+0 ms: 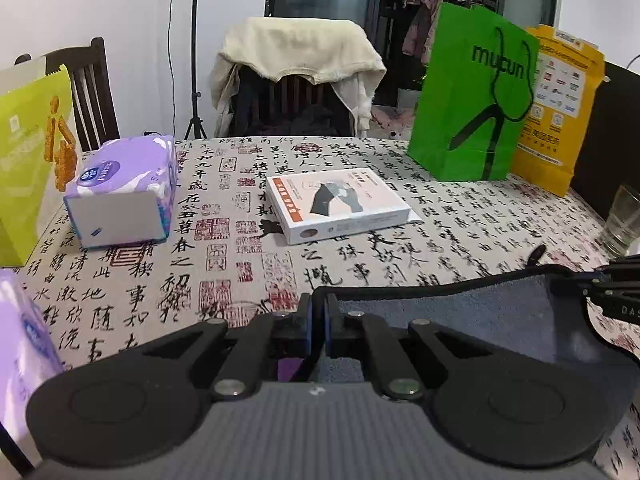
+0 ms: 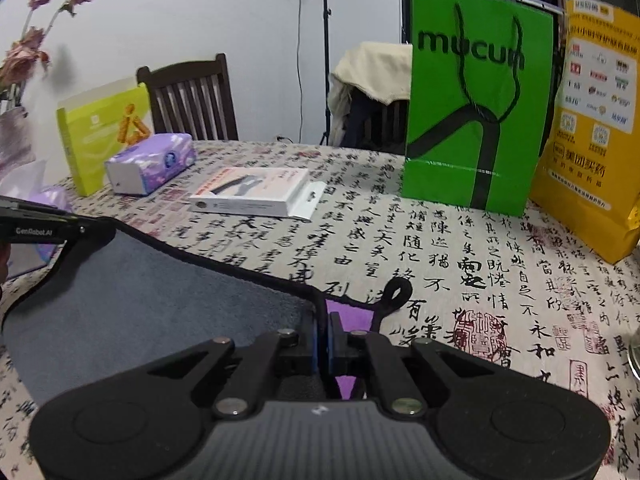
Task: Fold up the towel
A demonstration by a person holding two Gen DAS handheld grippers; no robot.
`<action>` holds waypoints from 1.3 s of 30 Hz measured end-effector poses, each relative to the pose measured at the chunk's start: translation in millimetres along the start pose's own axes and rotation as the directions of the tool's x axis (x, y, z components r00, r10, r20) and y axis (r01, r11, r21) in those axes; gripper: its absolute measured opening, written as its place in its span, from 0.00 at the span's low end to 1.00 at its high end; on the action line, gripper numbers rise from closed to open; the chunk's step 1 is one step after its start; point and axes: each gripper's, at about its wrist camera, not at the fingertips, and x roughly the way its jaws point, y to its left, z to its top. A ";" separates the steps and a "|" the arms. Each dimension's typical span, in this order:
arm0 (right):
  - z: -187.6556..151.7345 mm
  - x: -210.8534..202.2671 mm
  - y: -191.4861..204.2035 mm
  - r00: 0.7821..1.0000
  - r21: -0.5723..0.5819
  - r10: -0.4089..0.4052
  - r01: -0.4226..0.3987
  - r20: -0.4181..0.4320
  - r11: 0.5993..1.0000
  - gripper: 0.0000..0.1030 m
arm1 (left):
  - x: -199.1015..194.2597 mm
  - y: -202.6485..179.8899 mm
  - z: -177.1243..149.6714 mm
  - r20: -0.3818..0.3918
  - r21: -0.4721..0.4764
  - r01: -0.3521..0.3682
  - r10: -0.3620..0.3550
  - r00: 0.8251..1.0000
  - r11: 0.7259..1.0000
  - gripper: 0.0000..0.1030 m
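Note:
The towel (image 1: 460, 320) is grey-blue with a black hem and a purple underside. It hangs stretched between both grippers above the calligraphy tablecloth (image 1: 240, 264). My left gripper (image 1: 318, 308) is shut on the towel's left corner. In the right wrist view my right gripper (image 2: 322, 320) is shut on the towel's (image 2: 140, 300) right corner, next to its black hanging loop (image 2: 396, 294). The left gripper's fingers (image 2: 40, 228) show at the left edge there; the right gripper's fingers (image 1: 616, 292) show at the right edge of the left wrist view.
On the table lie a white flat box (image 1: 340, 204), a purple tissue pack (image 1: 124, 188), a lime box (image 1: 28, 160), a green paper bag (image 1: 472, 100), a yellow bag (image 1: 560, 108) and a drinking glass (image 1: 624, 220). Chairs stand behind the table.

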 end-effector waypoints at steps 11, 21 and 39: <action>1.6 25.8 -12.6 0.999 0.035 -0.021 0.023 -0.033 0.999 0.14 | 18.5 10.4 1.0 -0.024 0.003 -0.051 0.051 0.998 0.999 0.45; 5.1 7.2 -14.5 0.999 0.067 -0.035 0.035 0.003 0.997 0.60 | -15.1 6.2 -2.8 -0.002 0.020 -0.041 0.041 0.999 0.999 0.86; -17.9 -72.9 25.9 0.997 0.061 -0.014 0.010 0.072 0.998 0.83 | -108.5 -19.2 -43.2 0.052 0.023 -0.027 0.025 0.998 0.999 0.96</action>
